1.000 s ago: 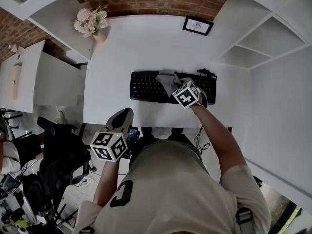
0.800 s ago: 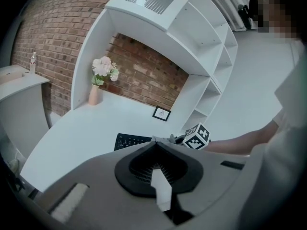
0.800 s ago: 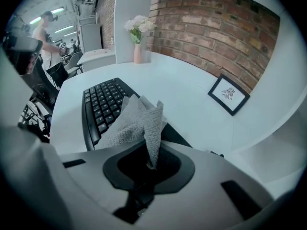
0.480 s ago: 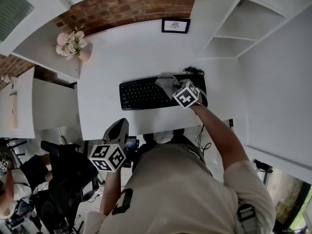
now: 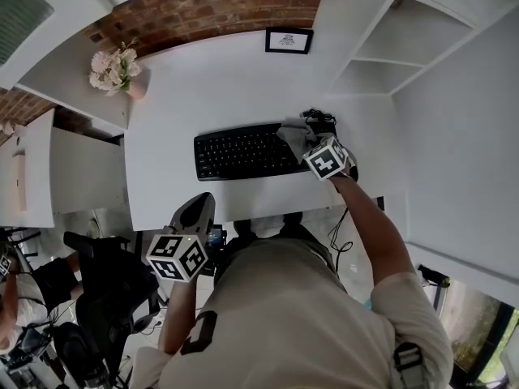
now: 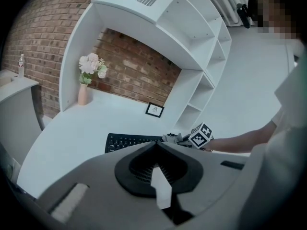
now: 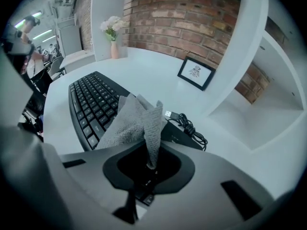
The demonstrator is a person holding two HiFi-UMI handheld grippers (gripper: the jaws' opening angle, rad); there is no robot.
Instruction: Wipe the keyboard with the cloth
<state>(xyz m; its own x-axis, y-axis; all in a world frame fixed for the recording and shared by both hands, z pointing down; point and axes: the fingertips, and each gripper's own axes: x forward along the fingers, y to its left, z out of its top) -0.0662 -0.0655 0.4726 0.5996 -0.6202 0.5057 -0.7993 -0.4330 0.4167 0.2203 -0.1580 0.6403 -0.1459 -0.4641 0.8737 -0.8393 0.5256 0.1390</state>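
The black keyboard (image 5: 243,152) lies across the middle of the white desk (image 5: 170,144). A grey cloth (image 5: 295,133) rests bunched on the keyboard's right end, and my right gripper (image 5: 310,144) is shut on it from the near side. In the right gripper view the cloth (image 7: 135,122) rises out of the closed jaws and drapes over the keys (image 7: 88,104). My left gripper (image 5: 197,210) hangs below the desk's front edge, left of the keyboard, shut and holding nothing. From its own view (image 6: 160,188) the keyboard (image 6: 127,141) lies well ahead of it.
A coiled black cable (image 7: 190,126) lies just behind the keyboard's right end. A framed picture (image 5: 288,40) leans on the brick wall, and a vase of flowers (image 5: 118,71) stands at the back left. White shelves (image 5: 405,47) rise to the right. A dark office chair (image 5: 105,274) is at the lower left.
My right gripper has dragged the cloth rightward along the keyboard, from its middle to its right end. The left gripper has stayed below the desk edge.
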